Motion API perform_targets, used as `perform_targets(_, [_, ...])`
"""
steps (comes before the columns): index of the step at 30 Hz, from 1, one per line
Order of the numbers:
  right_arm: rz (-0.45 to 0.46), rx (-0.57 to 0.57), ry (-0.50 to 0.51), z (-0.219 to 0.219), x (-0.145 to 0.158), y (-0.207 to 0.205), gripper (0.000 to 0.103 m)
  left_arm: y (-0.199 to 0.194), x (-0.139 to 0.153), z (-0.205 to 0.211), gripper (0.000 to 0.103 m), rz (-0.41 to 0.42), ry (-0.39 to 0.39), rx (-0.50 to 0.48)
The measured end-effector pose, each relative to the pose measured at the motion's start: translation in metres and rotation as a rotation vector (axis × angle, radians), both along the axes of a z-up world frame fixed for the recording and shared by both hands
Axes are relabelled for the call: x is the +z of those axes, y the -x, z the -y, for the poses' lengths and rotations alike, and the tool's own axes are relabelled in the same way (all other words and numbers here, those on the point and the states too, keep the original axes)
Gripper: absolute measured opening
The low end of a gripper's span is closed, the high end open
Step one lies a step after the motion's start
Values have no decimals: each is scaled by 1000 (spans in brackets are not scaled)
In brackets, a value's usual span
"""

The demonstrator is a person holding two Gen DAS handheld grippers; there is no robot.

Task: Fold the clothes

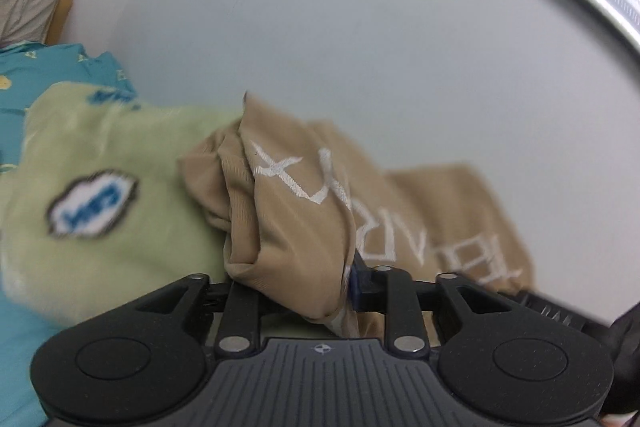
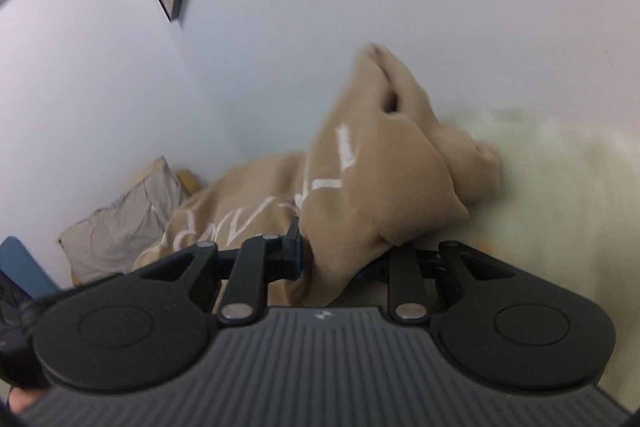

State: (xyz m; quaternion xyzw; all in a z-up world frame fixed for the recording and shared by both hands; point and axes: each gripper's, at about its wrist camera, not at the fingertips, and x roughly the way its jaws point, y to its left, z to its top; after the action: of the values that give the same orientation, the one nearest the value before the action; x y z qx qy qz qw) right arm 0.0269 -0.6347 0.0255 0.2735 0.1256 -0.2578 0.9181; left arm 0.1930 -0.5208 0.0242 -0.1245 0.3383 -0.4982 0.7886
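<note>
I am holding the left tool (image 1: 320,291) pinched tight on a bunched fold of the tan garment (image 1: 296,211), and the cloth is swallowing most of the gap, so only 1 blue pad (image 1: 355,283) is peeking out beside it. My right tool (image 2: 332,263) is likewise clamping another bunch of the same tan garment (image 2: 360,195), with its far finger buried under the fabric.

White embroidered letters are running across the cloth. From the left wrist they are reading upside down and creased; I am making out something like "TEA" and "R", then "X", but not a whole word. From the right wrist they are too blurred and folded to read.

The garment is hanging crumpled between the 2 tools, lifted against the pale wall (image 1: 320,27), with its rest trailing down behind.

Beside it a light green blanket (image 1: 120,235) is showing a blue and white cloud badge, its writing smeared. Teal bedding (image 1: 24,367) is lying under that, and a grey pillow (image 2: 116,227) is leaning in the corner. Motion blur is softening the right view's far side.
</note>
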Motion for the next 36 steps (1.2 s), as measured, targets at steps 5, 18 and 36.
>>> perform_targets(5, [-55,-30,-49,-8,-3,3,38,10,5,1,55,97,-73,21])
perform_targets(18, [-65,-26,166,-85,98,65,103,97,109,-76,103,417,-74,79])
perform_targets(36, [74,32,399,-221,117,175,103,263,144,-230,103,645,-34,235])
